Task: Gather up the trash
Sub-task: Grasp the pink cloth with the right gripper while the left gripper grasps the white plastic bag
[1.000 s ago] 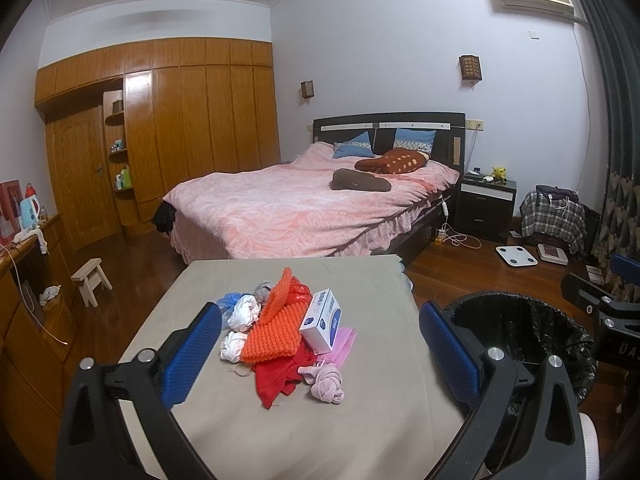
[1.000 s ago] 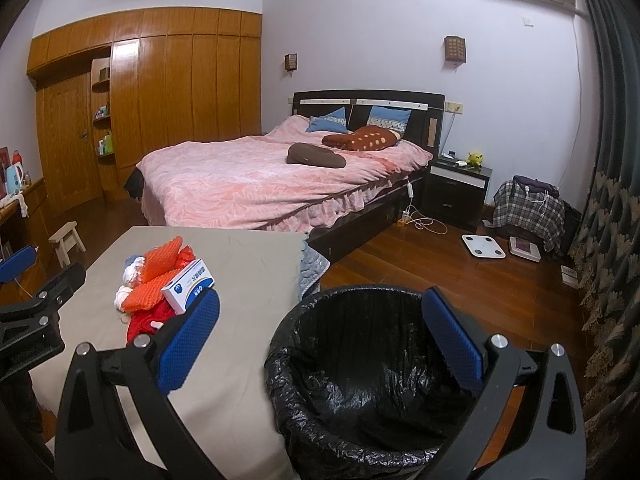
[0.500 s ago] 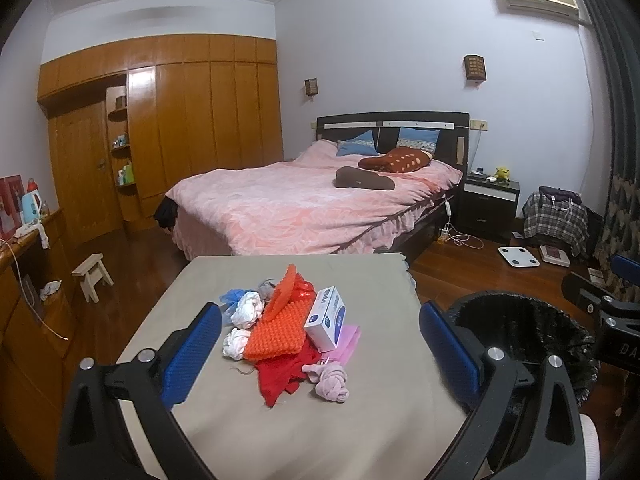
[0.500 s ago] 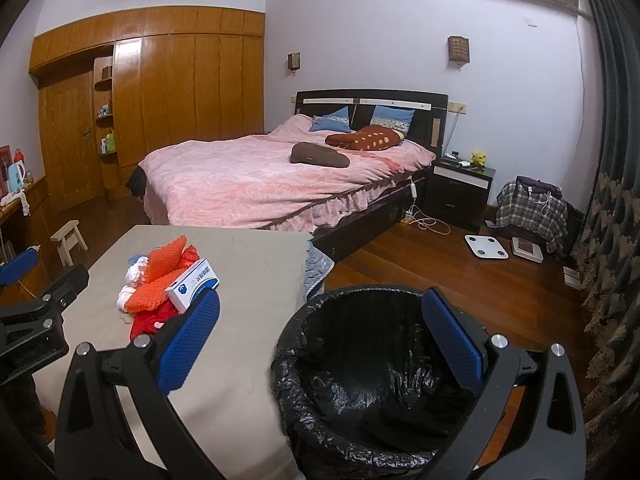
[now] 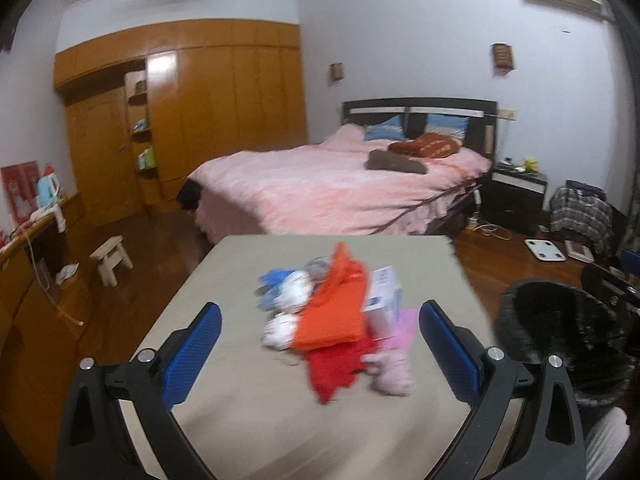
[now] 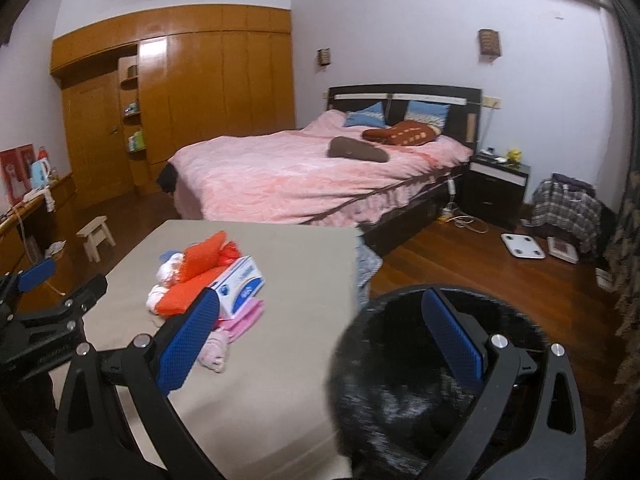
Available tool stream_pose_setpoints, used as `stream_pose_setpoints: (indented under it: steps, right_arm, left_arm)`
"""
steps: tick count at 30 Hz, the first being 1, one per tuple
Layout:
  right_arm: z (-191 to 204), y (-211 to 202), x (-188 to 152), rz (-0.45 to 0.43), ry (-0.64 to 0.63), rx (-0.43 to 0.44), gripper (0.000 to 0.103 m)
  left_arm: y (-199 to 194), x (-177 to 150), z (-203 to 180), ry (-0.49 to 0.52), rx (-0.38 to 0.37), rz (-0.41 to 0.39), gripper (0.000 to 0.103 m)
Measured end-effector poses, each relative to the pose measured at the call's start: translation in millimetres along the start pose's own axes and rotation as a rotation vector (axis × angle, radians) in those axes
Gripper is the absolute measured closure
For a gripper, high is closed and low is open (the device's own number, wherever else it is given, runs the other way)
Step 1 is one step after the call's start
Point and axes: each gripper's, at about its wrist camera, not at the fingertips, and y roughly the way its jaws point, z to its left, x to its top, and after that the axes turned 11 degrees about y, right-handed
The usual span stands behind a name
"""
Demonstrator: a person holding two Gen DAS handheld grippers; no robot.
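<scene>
A heap of trash (image 5: 332, 316) lies near the middle of a beige-covered table (image 5: 240, 420). In the heap are one orange knitted cloth (image 5: 336, 312) on top, one red cloth (image 5: 332, 368) under it, one white and blue cardboard box (image 6: 240, 284) leaning on the orange cloth's right side, one flat pink piece (image 6: 244, 316) under the box, one pale pink knotted sock (image 5: 390, 372) at the near edge, two white crumpled wads (image 5: 280, 326) on the left of the orange cloth, and something blue (image 5: 272, 280) at the far left. The left view is blurred, so finer detail cannot be told.

One round bin lined with a black bag (image 6: 400, 400) stands on the wooden floor just beside the table's right edge.

The left gripper (image 5: 320, 344) hangs over the table's near part with its two blue-padded fingers (image 5: 192, 352) spread wide and empty, the heap seen between them. The right gripper (image 6: 318, 340) is likewise spread wide and empty, one finger over the table, the other over the bin's mouth.

Beyond the table stands one bed (image 6: 300, 176) with a pink cover.
</scene>
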Motion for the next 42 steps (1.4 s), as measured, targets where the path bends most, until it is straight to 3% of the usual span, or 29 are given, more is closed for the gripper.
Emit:
stream_pose_setpoints:
  steps: [3,12,16,27,34,42]
  right_arm:
    - [15,27,-9,0.05,0.009,0.045,0.005]
    - [52,109,-47,0.186,-0.021,0.051,0.006]
    - [60,136,-63,0.258,-0.02,0.059,0.02]
    - [89,163,-97,0.371,-0.079,0.096,0.036]
    - [102,166,-104,0.444,-0.115,0.203,0.066]
    - [92,159,-95,0.431,-0.09,0.212,0.07]
  left_arm:
    - [17,-13,22,-0.021,0.035,0.036,0.006]
    - [63,-40,61,-0.084,0.057,0.099,0.006]
    - [79,-49,64,-0.082,0.071,0.129,0.006]
    - [110,-78,74,-0.082,0.051,0.204,0.013]
    - [114,-77,69,-0.081,0.021,0.216,0.013]
    - [113,-70,63,-0.084,-0.005,0.209,0.013]
